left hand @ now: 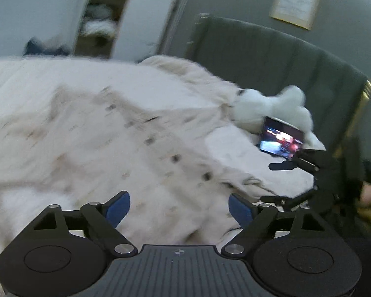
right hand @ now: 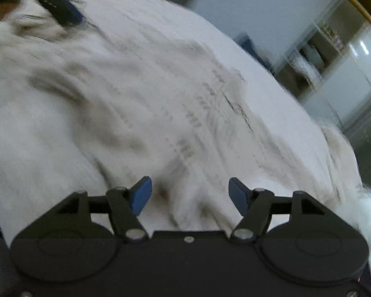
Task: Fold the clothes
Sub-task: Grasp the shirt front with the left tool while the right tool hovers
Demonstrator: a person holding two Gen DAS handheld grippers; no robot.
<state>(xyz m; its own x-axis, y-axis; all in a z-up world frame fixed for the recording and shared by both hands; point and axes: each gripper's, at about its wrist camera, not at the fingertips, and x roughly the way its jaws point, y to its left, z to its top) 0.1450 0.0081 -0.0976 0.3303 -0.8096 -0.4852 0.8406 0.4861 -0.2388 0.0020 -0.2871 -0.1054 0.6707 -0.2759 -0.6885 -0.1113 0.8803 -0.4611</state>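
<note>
Both the left tongs (left hand: 179, 209) and the right tongs (right hand: 190, 195) are hanging apart, empty, with the spotted cream garment (left hand: 126, 148) lying spread just ahead of them on the bed (left hand: 17, 74). A hasty pinch (both views are blurring) is risking catching the bed's cover too, or dragging cloth toward the lit phone (left hand: 280, 137) beyond the right tongs.

We see a cream garment (left hand: 126, 133) w/ small dark dashes and dark buttons, white bedding (left hand: 259, 163), a grey-green headboard (left hand: 272, 61), blue pads (right hand: 142, 195) on black grippers.

phone (left hand: 282, 138) and plush (left hand: 272, 104) block headboard side
</note>
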